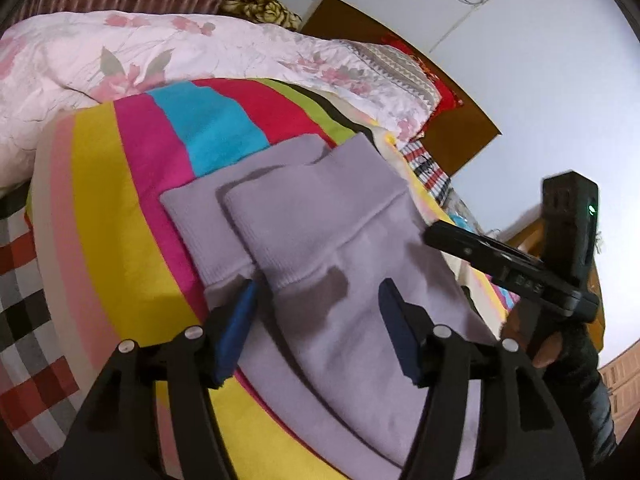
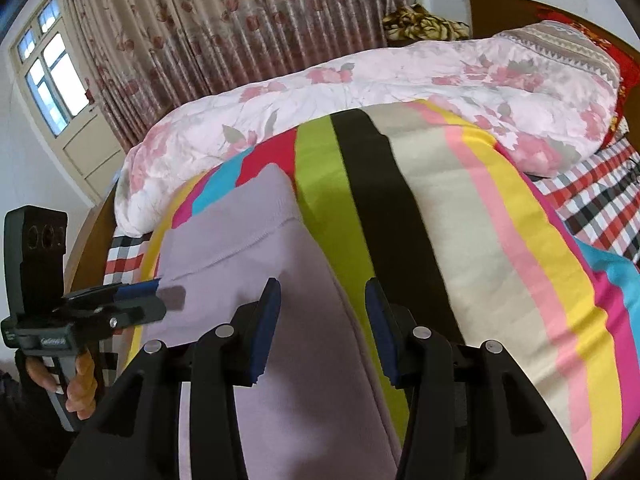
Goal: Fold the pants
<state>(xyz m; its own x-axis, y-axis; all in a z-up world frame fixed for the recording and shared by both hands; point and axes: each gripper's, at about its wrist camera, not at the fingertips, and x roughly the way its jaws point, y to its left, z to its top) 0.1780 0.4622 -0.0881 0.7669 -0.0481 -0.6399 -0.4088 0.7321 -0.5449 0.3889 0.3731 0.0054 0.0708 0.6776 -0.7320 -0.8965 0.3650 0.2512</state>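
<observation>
Lilac pants (image 1: 320, 208) lie folded on a striped blanket (image 1: 120, 200) on the bed, their ribbed cuffs pointing away from me. My left gripper (image 1: 319, 286) hovers open over the near end, its blue pads straddling one cuff without pressing it. In the right wrist view the pants (image 2: 248, 248) stretch along the left side. My right gripper (image 2: 323, 284) is open above their right edge, where the lilac cloth meets a green stripe. Each gripper shows in the other view: the right gripper (image 1: 436, 238) at the pants' far side, the left gripper (image 2: 156, 292) at their left edge.
A pink floral quilt (image 2: 360, 80) is bunched along the back of the bed. Checked sheet (image 2: 600, 208) shows beside the striped blanket (image 2: 480, 240). A wooden headboard (image 1: 460, 136), a flowered curtain (image 2: 220, 20) and a door with windows (image 2: 60, 80) surround the bed.
</observation>
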